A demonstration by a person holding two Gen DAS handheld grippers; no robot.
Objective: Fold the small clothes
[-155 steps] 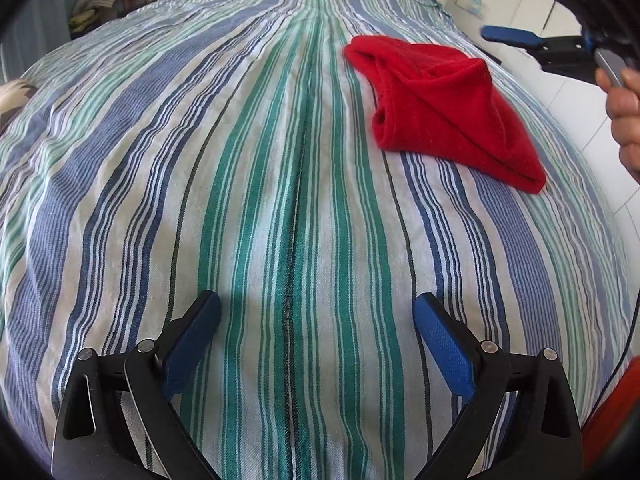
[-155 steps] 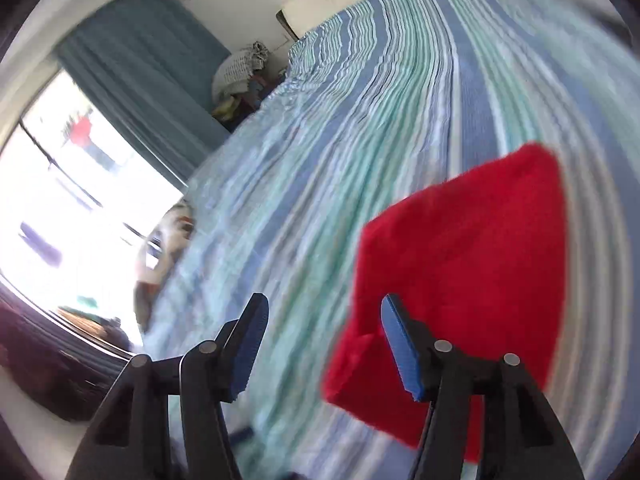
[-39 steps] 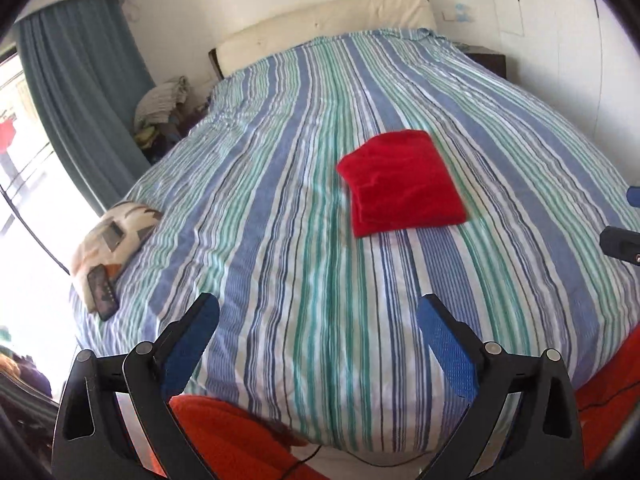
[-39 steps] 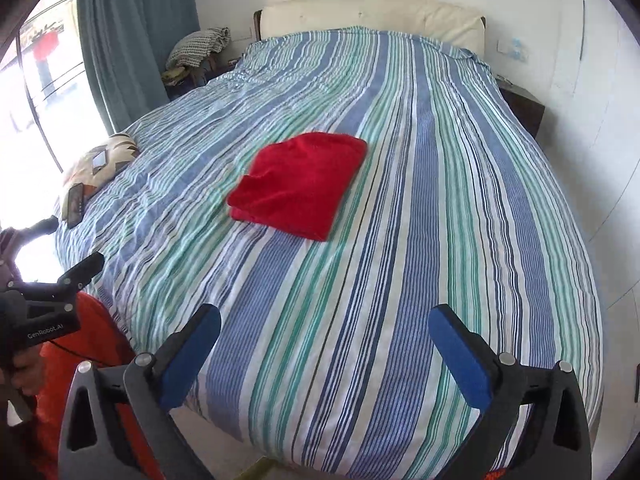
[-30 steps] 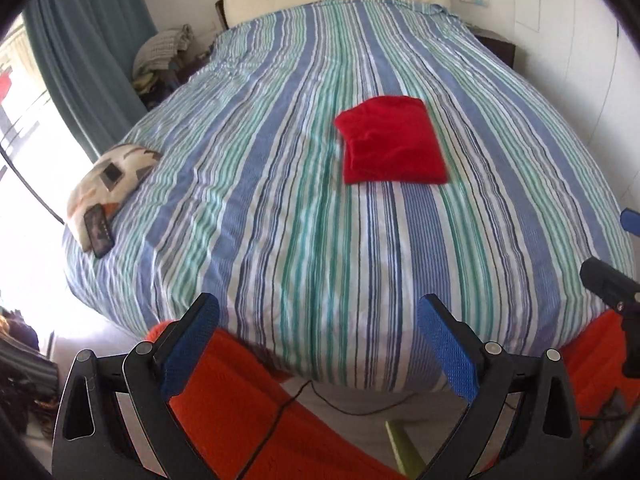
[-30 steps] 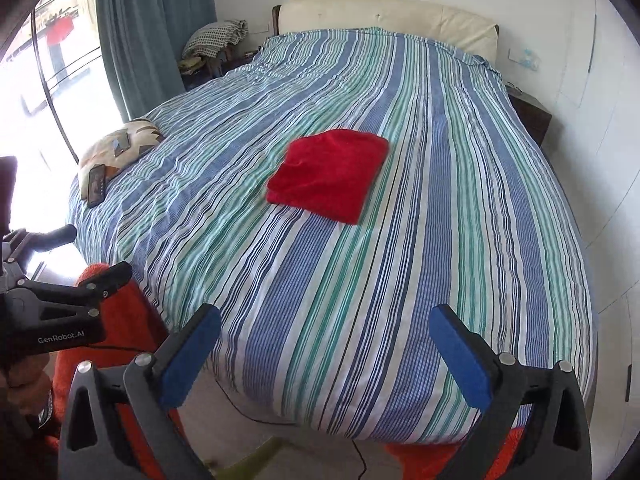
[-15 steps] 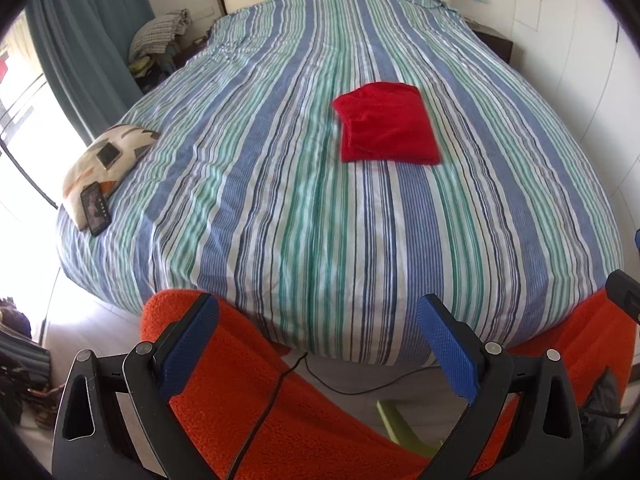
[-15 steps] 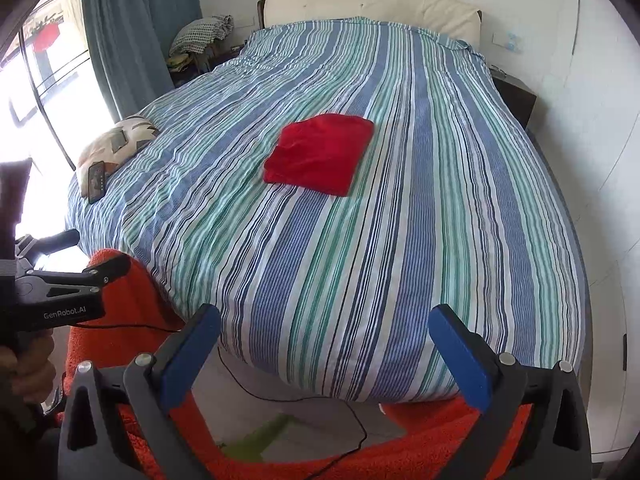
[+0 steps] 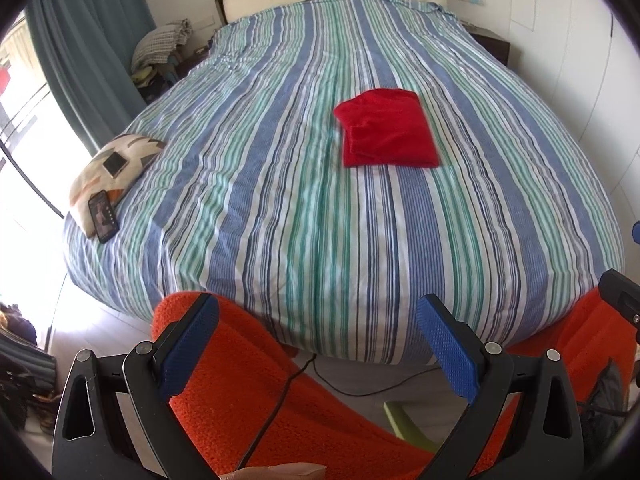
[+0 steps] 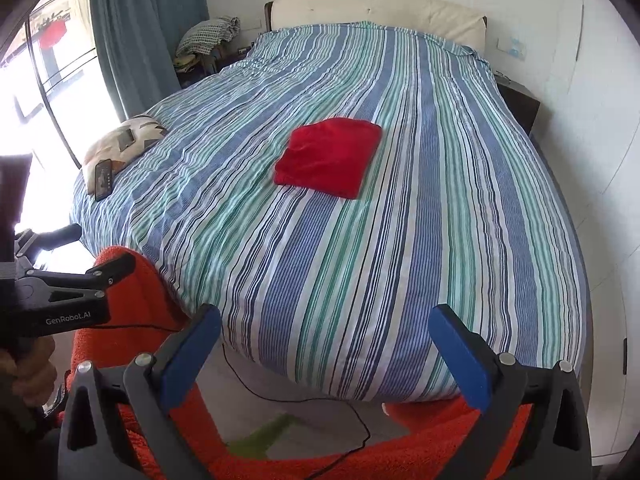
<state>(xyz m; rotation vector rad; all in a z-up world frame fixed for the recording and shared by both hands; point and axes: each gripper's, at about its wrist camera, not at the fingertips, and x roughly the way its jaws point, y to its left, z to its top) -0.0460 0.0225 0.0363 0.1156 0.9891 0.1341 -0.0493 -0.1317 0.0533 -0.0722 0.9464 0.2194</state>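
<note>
A red cloth (image 9: pixel 386 128) (image 10: pixel 329 156) lies folded into a flat rectangle on the striped bedspread (image 9: pixel 280 208) (image 10: pixel 420 220), near the middle of the bed. Both grippers hang well back from the bed's foot, far from the cloth. My left gripper (image 9: pixel 318 344) is open, its blue pads wide apart with nothing between them. My right gripper (image 10: pixel 325 350) is open and empty too. In the right wrist view the left gripper's black body (image 10: pixel 64 292) shows at the left edge, held by a hand (image 10: pixel 28 372).
Orange fabric (image 9: pixel 256 392) (image 10: pixel 128 292) fills the foreground below the grippers. A black cable (image 9: pixel 360 384) runs across the floor. A patterned pillow (image 9: pixel 108 168) with a phone (image 9: pixel 103 216) lies at the bed's left edge. Curtains and a window are left, white wall right.
Both grippers have pulled back and up from the bed since five seconds ago. The red cloth lies let go and folded, and the orange fabric has come into the foreground.
</note>
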